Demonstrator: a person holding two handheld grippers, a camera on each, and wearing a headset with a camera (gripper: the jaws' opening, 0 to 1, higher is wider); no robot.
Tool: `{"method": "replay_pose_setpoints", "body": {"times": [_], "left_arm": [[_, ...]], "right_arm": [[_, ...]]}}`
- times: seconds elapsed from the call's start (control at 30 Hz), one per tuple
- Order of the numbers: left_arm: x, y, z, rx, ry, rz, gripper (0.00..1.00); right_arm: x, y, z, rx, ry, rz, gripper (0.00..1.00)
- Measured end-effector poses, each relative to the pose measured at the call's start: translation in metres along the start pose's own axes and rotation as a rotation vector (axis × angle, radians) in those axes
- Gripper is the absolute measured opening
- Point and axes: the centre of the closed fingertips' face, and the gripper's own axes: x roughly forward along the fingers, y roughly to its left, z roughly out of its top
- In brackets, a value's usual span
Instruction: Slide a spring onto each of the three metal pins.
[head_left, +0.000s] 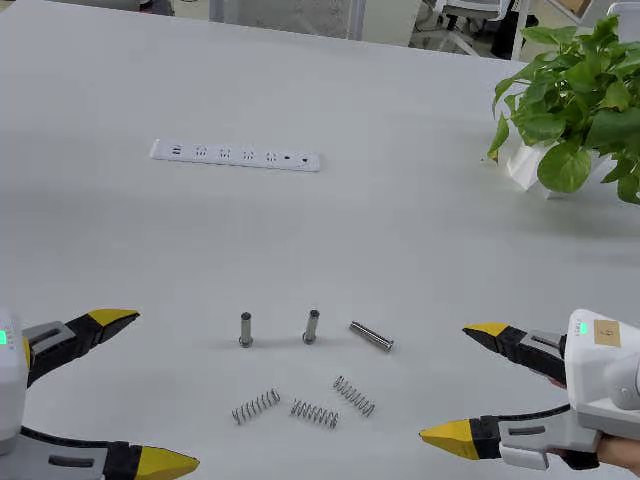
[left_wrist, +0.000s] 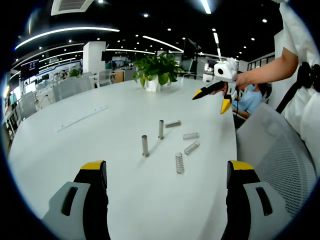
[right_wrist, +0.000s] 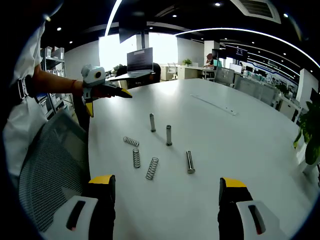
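Springs (head_left: 314, 412) are lying loose beside three bare pins (head_left: 311, 326); left tool (head_left: 160, 390) and right tool (head_left: 447, 382) are hovering spread, empty. Gripping one spring is probably coming next.

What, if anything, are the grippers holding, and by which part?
Nothing is held: the left gripper and the right gripper are both open, apart from the springs and pins.
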Motion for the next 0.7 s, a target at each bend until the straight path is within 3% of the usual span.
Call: {"method": "replay_pose_setpoints", "body": {"times": [0.4, 0.7], "left_arm": [[-0.001, -0.002, 0.001, -0.002, -0.004, -0.001, 0.99], [-0.002, -0.004, 0.002, -0.006, -0.014, -0.002, 0.99]], "right_arm": [[0.003, -0.005, 0.01, -0.03, 0.013, 0.013, 0.83], [0.018, -0.014, 0.036, -0.061, 0.026, 0.041, 0.75]]}}
